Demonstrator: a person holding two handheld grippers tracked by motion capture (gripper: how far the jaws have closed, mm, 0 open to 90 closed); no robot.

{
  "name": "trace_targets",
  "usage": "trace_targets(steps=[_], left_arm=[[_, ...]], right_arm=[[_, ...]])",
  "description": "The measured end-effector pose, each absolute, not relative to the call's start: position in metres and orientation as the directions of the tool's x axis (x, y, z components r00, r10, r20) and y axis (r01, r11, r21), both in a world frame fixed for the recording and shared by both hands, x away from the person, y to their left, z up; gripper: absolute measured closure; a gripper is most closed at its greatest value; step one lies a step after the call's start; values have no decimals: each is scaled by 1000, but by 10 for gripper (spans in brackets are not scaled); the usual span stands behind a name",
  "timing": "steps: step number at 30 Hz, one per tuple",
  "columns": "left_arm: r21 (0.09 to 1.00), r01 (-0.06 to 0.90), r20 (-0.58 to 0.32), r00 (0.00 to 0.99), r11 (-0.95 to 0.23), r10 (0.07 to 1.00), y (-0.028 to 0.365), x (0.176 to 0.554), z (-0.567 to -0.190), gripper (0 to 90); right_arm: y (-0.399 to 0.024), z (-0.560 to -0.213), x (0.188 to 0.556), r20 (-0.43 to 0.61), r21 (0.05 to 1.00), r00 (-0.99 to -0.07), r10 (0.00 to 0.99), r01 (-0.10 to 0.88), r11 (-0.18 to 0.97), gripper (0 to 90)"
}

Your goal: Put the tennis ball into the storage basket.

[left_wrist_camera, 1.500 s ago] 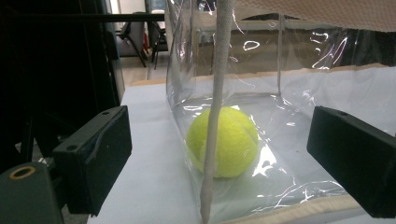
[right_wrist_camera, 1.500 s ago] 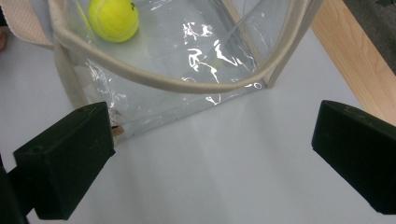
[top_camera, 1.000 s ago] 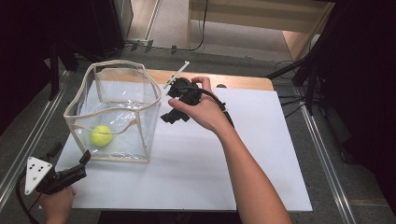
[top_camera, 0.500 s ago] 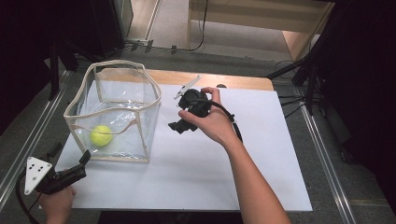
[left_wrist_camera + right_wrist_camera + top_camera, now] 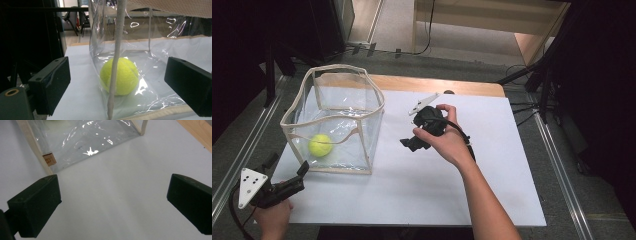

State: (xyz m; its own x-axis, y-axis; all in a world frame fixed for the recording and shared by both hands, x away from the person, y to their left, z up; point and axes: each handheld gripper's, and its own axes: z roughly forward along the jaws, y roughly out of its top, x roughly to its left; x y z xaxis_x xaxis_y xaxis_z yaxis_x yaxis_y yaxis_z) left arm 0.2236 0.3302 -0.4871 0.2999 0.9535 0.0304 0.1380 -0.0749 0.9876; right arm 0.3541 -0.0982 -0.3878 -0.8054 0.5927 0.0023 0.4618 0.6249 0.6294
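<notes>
High view: a yellow tennis ball already lies inside the clear bag on my table. My left gripper and right gripper both gape wide, empty; little seems left.

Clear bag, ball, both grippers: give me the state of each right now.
Clear bag: upright on the white table, top open, rim wavy.
Tennis ball: inside the bag, resting on its floor near the front wall.
Left gripper: jaws open, empty, pointed at the bag's near corner.
Right gripper: jaws open, empty, above bare table beside the bag.
</notes>
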Motion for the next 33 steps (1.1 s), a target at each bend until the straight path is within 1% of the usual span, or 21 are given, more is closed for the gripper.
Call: trace_targets(steps=[12,19,28,33], left_arm=[[988,135,31,298,-74,954,329,224,-487,69],[988,136,34,299,-78,954,329,224,-487,69],[987,136,44,302,-89,952,328,224,-488,69],[985,140,51,301,-97,952,328,223,-488,69]], right_arm=[[-127,-406,337,23,668,-759,651,496,554,0],[-146,-416,325,30,704,-743,668,490,513,0],[-173,-432,309,57,730,-702,709,514,450,0],[-190,-439,299,61,750,-686,725,511,420,0]])
